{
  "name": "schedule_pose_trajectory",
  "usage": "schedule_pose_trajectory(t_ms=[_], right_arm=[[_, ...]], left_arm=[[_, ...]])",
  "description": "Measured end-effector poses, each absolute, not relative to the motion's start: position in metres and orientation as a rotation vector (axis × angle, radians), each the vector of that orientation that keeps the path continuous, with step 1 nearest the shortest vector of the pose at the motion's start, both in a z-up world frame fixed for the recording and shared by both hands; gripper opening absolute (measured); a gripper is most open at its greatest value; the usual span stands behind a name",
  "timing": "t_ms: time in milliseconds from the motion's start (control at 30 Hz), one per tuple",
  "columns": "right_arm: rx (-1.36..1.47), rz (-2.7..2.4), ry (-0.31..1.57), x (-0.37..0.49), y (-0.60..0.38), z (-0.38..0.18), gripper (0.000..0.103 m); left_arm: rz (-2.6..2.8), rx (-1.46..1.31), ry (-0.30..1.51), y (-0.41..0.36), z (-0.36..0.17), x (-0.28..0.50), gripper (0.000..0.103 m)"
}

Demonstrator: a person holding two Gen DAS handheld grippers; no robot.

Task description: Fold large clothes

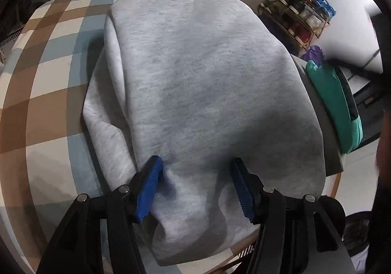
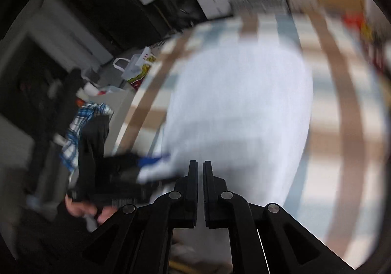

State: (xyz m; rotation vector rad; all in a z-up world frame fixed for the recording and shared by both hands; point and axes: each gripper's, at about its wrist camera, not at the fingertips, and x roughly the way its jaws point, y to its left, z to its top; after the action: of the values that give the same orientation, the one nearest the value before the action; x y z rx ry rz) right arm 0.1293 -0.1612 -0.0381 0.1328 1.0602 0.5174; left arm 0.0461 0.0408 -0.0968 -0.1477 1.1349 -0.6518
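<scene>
Now the folded light-grey fleece garment (image 1: 202, 83) lies on the checked brown-blue-white tablecloth (image 1: 46, 83); left gripper (image 1: 195, 188) half open astride its near edge, right gripper (image 2: 200, 171) shut, empty. No legible writing.

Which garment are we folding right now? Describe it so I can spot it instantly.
Find the checked tablecloth in brown, blue and cream. On it lies a pale grey sweatshirt, folded into a thick pad, its near edge between the blue fingers. The teal garment beside it is smaller and brighter.
</scene>
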Motion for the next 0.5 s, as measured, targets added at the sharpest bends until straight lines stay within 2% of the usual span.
schedule_pose_trajectory(t_ms=[67, 167, 267, 400, 500], right_arm=[[0.082, 0.508, 1.060, 0.165, -0.138, -0.020, 0.004], [-0.034, 0.489, 1.113, 0.230, -0.091, -0.023, 0.004], [-0.123, 0.439, 1.222, 0.285, -0.058, -0.063, 0.004], [-0.168, 0.289, 1.424, 0.325, -0.057, -0.144, 0.000], [-0.075, 0.289, 1.427, 0.334, -0.069, -0.149, 0.000]], left_arm=[[-0.676, -0.177, 1.124, 0.048, -0.099, 0.046, 0.052], [-0.695, -0.219, 1.132, 0.060, -0.102, 0.048, 0.052], [-0.705, -0.226, 1.134, 0.063, -0.101, 0.052, 0.052], [-0.684, -0.173, 1.127, 0.064, -0.098, 0.049, 0.052], [-0.695, -0.197, 1.142, 0.069, -0.097, 0.052, 0.052]])
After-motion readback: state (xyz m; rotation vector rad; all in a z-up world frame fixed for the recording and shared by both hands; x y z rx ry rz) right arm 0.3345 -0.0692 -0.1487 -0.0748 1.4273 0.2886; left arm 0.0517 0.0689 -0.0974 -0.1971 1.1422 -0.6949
